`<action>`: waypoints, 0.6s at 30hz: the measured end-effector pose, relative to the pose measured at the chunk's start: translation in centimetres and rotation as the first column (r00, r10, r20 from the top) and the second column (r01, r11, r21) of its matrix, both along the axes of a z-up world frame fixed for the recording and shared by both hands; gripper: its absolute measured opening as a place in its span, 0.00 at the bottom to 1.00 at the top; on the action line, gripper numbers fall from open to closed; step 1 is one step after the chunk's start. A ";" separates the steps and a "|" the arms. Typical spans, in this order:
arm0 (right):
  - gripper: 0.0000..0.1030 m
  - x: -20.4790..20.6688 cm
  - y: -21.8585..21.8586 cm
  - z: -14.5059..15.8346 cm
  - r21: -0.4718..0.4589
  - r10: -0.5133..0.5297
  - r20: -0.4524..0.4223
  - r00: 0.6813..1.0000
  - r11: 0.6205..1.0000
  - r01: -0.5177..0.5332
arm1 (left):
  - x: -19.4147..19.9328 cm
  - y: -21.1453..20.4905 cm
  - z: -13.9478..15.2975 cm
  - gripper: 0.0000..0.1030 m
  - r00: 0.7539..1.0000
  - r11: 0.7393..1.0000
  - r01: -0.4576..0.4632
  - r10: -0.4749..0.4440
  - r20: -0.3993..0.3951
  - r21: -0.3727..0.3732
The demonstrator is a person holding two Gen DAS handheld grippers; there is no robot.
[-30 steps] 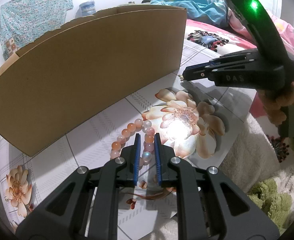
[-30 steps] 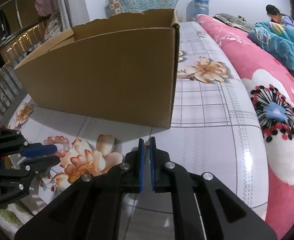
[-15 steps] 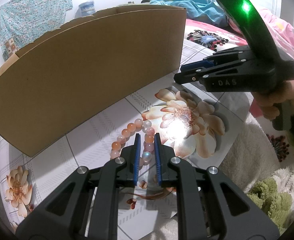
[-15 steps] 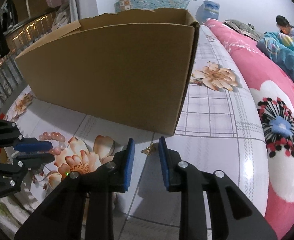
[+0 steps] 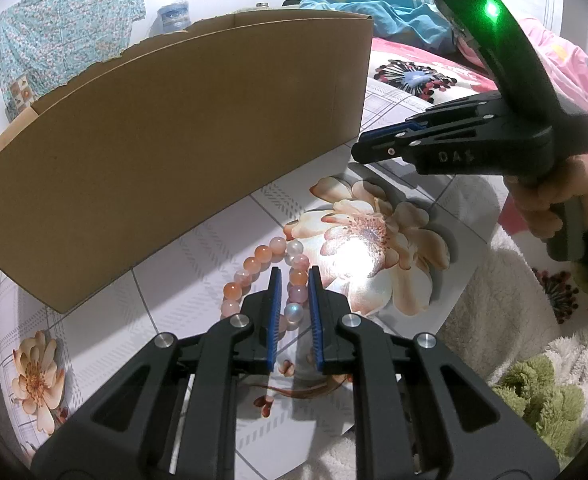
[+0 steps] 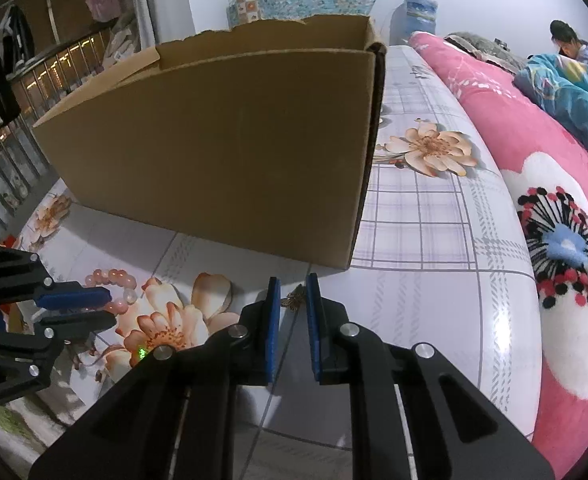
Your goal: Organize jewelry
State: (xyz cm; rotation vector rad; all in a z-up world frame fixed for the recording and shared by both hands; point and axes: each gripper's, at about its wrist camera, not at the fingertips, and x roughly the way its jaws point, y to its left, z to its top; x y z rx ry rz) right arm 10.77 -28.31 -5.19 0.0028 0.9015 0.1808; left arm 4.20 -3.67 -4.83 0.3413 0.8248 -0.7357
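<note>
Claws at the jewelry

Bracelet of round pink and orange beads point(image 5: 290, 276) lies on the floral-print counter point(image 5: 198, 276), one side clamped between the closed left claw point(image 5: 294, 280); right claw point(image 6: 292, 292) stands slightly open around a small gold butterfly charm point(image 6: 294, 300) just before the brown cardboard box point(image 6: 222, 140)

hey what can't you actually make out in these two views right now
- Inside of the cardboard box: both views, hidden by its near wall.
- Small gold trinket: right wrist view, too small to identify, between the right tongs.
- Bead bracelet: left wrist view, near part covered by the left tongs; whether they pinch the beads is unclear.
</note>
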 end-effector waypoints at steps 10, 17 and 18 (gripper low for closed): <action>0.13 -1.8 -0.6 2.1 0.094 -0.013 0.035 0.999 0.996 0.010 | 0.0 0.1 0.0 0.12 1.000 1.000 -0.004 0.004 0.001 0.002; 0.13 -3.0 -0.7 3.2 0.244 0.002 0.047 0.999 0.970 -0.014 | 0.2 0.0 0.0 0.10 1.000 1.000 -0.010 0.010 0.000 -0.001; 0.13 -3.2 -0.6 3.4 0.246 0.004 0.054 0.999 0.969 -0.017 | 0.3 0.0 -0.1 0.08 1.000 1.000 -0.010 0.010 0.000 -0.002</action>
